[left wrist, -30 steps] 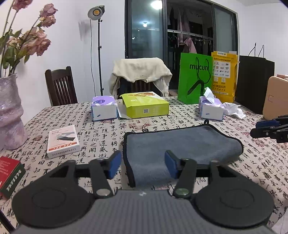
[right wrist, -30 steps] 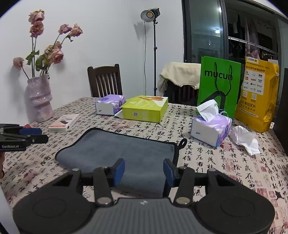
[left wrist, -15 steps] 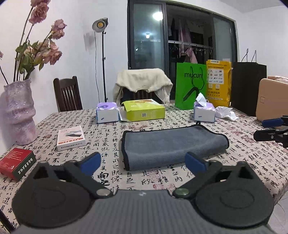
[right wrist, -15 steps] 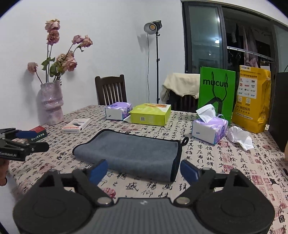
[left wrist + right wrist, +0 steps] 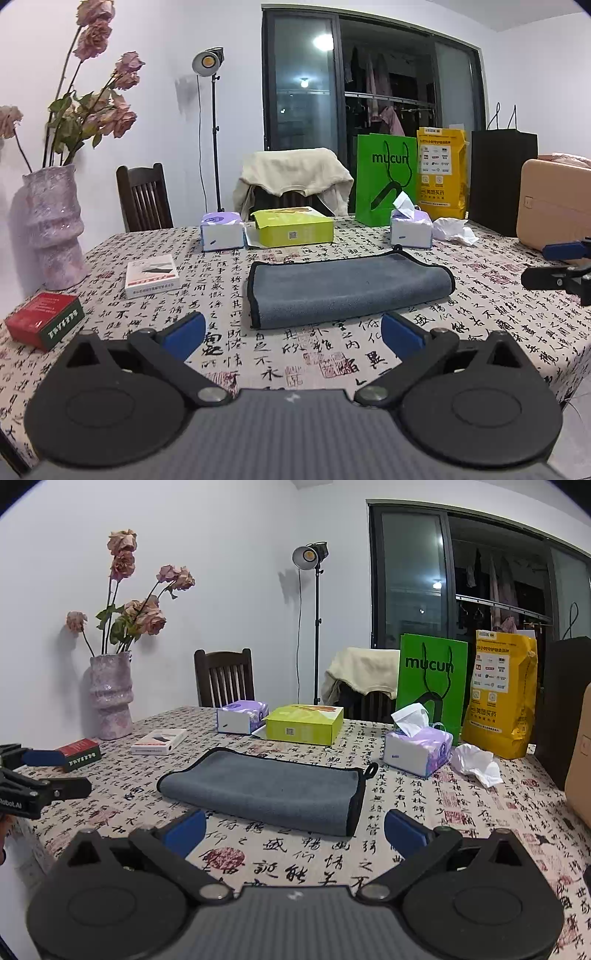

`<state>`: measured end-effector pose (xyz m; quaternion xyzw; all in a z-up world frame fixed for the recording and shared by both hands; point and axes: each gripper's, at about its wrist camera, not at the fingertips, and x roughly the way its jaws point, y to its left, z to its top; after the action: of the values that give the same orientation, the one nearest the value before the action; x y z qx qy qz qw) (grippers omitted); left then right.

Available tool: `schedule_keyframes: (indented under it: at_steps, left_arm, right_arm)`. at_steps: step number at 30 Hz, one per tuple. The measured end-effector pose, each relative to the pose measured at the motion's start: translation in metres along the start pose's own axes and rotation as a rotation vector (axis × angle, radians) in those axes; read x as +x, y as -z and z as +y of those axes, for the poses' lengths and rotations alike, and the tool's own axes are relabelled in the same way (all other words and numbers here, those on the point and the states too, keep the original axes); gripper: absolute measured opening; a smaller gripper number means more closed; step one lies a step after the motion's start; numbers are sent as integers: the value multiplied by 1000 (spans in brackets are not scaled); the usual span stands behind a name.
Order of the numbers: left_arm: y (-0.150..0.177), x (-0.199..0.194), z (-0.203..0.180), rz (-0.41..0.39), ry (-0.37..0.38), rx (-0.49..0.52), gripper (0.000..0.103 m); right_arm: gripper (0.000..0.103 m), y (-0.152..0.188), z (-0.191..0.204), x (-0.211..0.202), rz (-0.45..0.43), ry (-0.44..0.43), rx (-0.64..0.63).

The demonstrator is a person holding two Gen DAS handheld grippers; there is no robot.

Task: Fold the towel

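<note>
Table [image 5: 332, 365] covered by a cream cloth printed with black calligraphy and red seals. White walls; dark glass doors behind, clothes hanging beyond them. A lit studio lamp [image 5: 207, 61] on a thin stand against the wall. Two dark wooden chairs at the far edge, one [image 5: 142, 197] bare, the other draped in a cream garment [image 5: 295, 171].

Grey towel [image 5: 347, 286], black-edged, lies folded flat near mid-table, hanging loop at its far corner. In the right wrist view it sits just beyond the fingers [image 5: 271, 788].

Containers: speckled lilac vase [image 5: 55, 227] at the table's left edge holds dried pink roses. Two purple-and-white tissue boxes: one [image 5: 221, 230] closed-looking beside a lime-green carton [image 5: 293, 227], the other [image 5: 410, 229] with a tissue standing out of the top and a crumpled tissue [image 5: 454, 230] just beside it. Green "mucun" paper bag [image 5: 384, 179], yellow printed bag [image 5: 441, 173] and black bag [image 5: 502, 181] stand along the far edge; contents not visible. A white flat box [image 5: 151, 275] and a red-and-green box [image 5: 44, 325] lie left of the towel. Tan case [image 5: 554, 203] at far right.

Left gripper [image 5: 291, 332]: blue-padded jaws spread wide, nothing between them, short of the towel's near edge. Right gripper [image 5: 293, 829]: likewise spread wide, empty, towel clear of both pads.
</note>
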<state>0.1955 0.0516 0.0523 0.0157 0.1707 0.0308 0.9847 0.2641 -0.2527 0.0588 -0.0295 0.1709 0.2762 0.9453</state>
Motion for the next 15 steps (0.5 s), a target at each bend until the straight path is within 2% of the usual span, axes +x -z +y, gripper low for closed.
schedule_keyframes:
  at_steps: [15]
  left_arm:
    - [15,-40,-10,-39,-9,-2,103]
  right_arm:
    - [103,24,12,-28,-9,-16,1]
